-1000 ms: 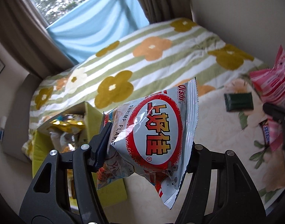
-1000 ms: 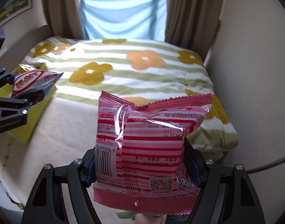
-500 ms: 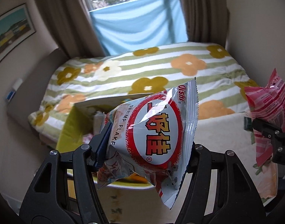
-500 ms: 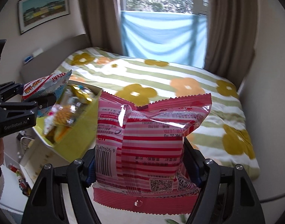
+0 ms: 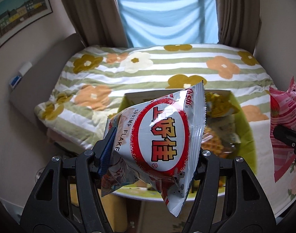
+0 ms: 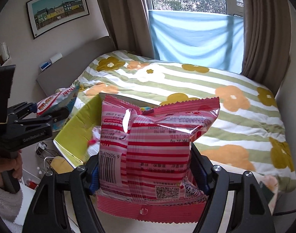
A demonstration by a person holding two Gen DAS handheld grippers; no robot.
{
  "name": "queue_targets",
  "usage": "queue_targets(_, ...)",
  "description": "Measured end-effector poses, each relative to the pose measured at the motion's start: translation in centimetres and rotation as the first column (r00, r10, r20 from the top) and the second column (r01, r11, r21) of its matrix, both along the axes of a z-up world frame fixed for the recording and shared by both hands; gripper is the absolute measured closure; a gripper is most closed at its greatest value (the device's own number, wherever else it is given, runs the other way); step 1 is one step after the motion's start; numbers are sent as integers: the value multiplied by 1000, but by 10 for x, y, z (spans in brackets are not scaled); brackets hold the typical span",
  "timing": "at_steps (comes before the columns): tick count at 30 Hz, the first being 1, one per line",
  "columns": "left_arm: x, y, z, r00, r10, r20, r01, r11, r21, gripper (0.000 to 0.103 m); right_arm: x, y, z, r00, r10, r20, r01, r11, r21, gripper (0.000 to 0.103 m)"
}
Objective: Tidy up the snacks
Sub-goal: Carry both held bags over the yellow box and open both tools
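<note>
Carrying both snacks above the yellow-green box (image 5: 243,124), we pinch the shrimp flake bag (image 5: 159,136) in our left gripper (image 5: 151,155) and the pink striped packet (image 6: 148,145) in our right gripper (image 6: 146,167), so next comes lowering each inside and letting go.

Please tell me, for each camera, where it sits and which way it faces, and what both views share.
Left wrist: on the left gripper, facing forward and down at its shrimp bag before the green box; the right gripper's tip shows.
Right wrist: on the right gripper, behind its pink bag; left gripper, hand show.
Shared: box, both bags, bed, window.
</note>
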State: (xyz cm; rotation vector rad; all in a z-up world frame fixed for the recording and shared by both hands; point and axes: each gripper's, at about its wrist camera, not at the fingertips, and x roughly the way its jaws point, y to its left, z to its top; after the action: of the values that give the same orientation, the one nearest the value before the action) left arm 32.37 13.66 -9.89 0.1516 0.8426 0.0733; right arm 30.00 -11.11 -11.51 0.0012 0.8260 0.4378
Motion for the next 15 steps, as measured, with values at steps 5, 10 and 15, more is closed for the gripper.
queue_targets(5,35,30,-35,996,-38,-81,35,999,-31,44,15,42,-14,999,-23,-43,23,1000,5,31)
queue_targets(10,60,36,-63,988,-92,-126,86,995,-55,40,23,65,-32,994,-51,-92,50,999,-8,31)
queue_targets(15,65,29,-70,980,-156,-127,150,987,-56,0,34,71,-52,985,-65,-157,62,998,-26,31)
